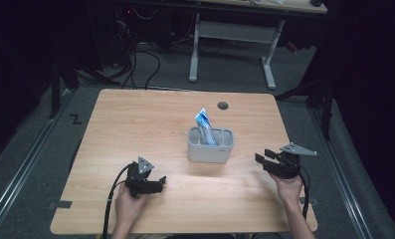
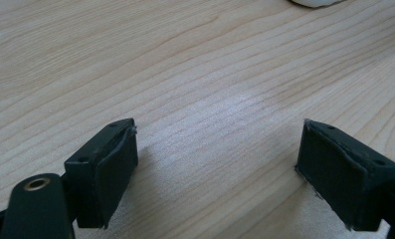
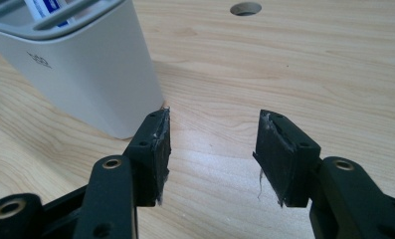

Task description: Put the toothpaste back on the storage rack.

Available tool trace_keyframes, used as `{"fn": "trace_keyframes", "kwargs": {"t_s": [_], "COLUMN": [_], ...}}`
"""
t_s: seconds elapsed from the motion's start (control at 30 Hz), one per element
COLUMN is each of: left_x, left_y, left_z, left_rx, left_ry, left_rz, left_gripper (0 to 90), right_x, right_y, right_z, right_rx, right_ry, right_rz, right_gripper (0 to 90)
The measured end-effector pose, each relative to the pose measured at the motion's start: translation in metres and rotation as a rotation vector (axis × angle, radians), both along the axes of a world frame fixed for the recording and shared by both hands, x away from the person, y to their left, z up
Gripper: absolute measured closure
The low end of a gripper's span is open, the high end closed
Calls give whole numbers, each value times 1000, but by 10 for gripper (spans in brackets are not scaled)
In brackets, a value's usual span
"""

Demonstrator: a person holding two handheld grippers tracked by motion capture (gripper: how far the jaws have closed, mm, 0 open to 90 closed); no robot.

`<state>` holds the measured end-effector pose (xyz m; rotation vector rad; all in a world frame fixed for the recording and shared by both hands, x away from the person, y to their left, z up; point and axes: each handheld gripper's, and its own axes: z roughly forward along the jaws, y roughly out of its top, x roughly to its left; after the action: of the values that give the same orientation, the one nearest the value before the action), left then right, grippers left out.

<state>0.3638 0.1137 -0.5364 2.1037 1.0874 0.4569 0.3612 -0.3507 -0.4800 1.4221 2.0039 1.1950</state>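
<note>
text: none legible | holder: small dark mark on white wall, too small to read | packet: blue and white print, blurred | floor: black Z-shaped tape mark, left of worktop

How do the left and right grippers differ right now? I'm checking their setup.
The left gripper sits nearer the table's front edge; the right gripper is beside the grey holder. The left gripper's jaws gape wider than the right gripper's. Both are open, empty and hand-held over the table.

Grey holder mid-table, blue-white tube, perhaps toothpaste, tilted inside.
</note>
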Motion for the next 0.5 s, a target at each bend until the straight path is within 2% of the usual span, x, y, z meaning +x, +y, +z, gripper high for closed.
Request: {"fn": "trace_keyframes", "kwargs": {"t_s": [0.27, 0.4, 0.5], "left_x": [0, 0, 0], "left_y": [0, 0, 0], "left_z": [0, 0, 0], "left_rx": [0, 0, -1], "left_ry": [0, 0, -1], "left_rz": [0, 0, 1], "left_gripper": [164, 164, 164], "right_x": [3, 5, 7], "right_y": [1, 4, 7], "right_z": [-9, -11, -14], "right_rx": [-20, -36, -42], "right_ry": [18, 5, 19], "right_rz": [-7, 3, 6], "right_gripper": [475, 472, 471]}}
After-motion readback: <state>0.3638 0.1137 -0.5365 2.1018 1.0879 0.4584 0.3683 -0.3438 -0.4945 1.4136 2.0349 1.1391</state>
